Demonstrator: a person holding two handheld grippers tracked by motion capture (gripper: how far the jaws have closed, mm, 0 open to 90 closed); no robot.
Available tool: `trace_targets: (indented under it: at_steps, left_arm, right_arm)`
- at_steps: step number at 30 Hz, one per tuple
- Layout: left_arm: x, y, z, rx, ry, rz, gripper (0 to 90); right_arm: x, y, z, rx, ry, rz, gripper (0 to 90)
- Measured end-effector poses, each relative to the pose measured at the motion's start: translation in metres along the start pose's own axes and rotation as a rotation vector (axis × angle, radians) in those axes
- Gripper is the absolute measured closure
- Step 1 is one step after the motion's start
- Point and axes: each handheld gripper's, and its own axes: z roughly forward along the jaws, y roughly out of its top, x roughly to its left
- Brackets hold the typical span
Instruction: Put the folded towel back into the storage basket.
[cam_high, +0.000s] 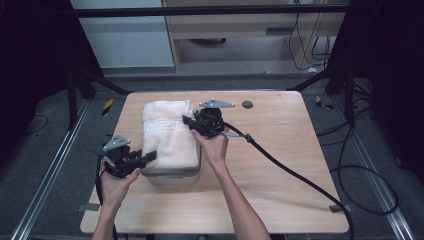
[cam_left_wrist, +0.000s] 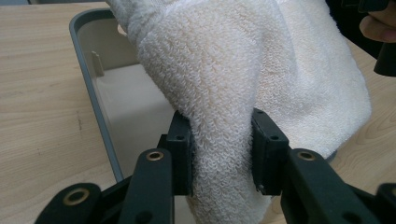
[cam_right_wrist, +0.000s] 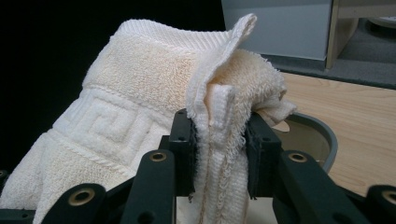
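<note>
On the wooden bench (cam_high: 280, 165), toward its left half, sits a grey bin (cam_high: 172, 175) with rounded corners, and a cream towel (cam_high: 167, 135) is draped across its top, covering nearly all of the opening. From the high view only the bin's near rim and front wall show beneath the cloth. The towel is folded thick and carries a raised key-pattern band (cam_high: 162, 126) running across its far part.

At the towel's near left corner, the left claw (cam_high: 146, 159) is pinching a fat fold of the cloth; the left gripper view shows terry bulging between the two black jaws, with the bin's pale inside (cam_left_wrist: 135, 107) and grey rim (cam_left_wrist: 86, 79) just behind. At the far right corner, the right claw (cam_high: 189, 121) is likewise clamped on a bunched edge of towel (cam_right_wrist: 219, 140), hems and loose loops squeezed between its jaws, with the bin's curved rim (cam_right_wrist: 322, 133) just past them. Whether the cloth rests on the rim or hangs slightly above it is hard to tell.

A thick black cable (cam_high: 300, 180) trails from the right claw across the bench.
</note>
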Motion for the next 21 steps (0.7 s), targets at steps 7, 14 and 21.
trace_targets:
  at_steps: [7, 14, 21]
  left_arm:
    - [0.003, -0.004, 0.007, 0.022, 0.012, -0.006, 64.3]
    - [0.008, -0.008, 0.016, 0.051, 0.024, -0.01, 64.3]
    - [0.011, -0.013, 0.022, 0.08, 0.03, -0.02, 64.1]
  right_arm:
    - [-0.002, -0.006, 0.008, 0.02, -0.012, 0.002, 68.5]
    - [-0.005, -0.013, 0.016, 0.047, -0.031, -0.004, 68.2]
    - [-0.005, -0.021, 0.023, 0.073, -0.05, -0.01, 67.9]
